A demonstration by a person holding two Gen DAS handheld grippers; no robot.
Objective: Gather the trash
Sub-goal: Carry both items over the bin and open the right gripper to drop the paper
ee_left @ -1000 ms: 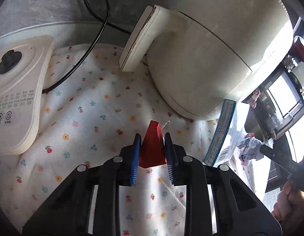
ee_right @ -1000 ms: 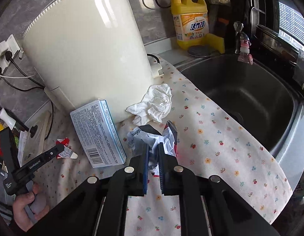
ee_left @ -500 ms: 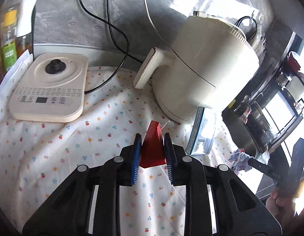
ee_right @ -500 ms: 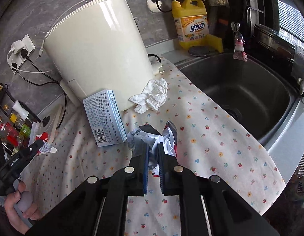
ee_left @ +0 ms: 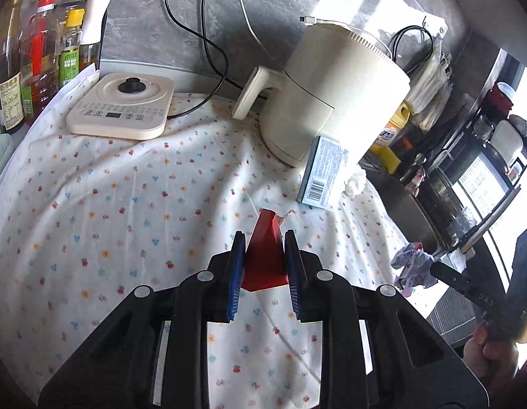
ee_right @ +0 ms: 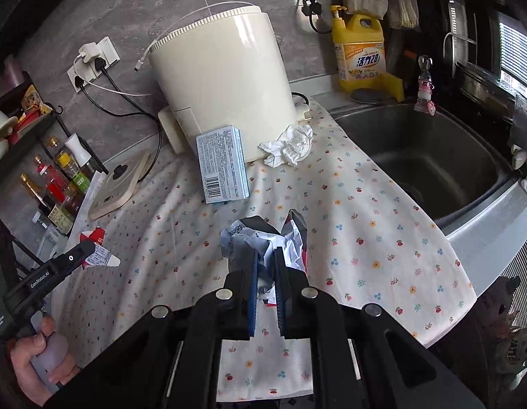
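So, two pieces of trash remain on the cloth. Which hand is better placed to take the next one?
Neither yet: the left gripper holds a red carton, the right gripper a crumpled wrapper. Once emptied, probably right: the tissue and blue box lie straight ahead of it.

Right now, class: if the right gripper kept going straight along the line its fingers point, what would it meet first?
The right gripper, shut on a crumpled wrapper, points down at the flowered cloth. It would probably meet bare cloth first, short of the blue box, though depth is hard to judge.

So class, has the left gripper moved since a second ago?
Yes. The left gripper, shut on the red carton, has backed away from the cream appliance, which looks smaller now.
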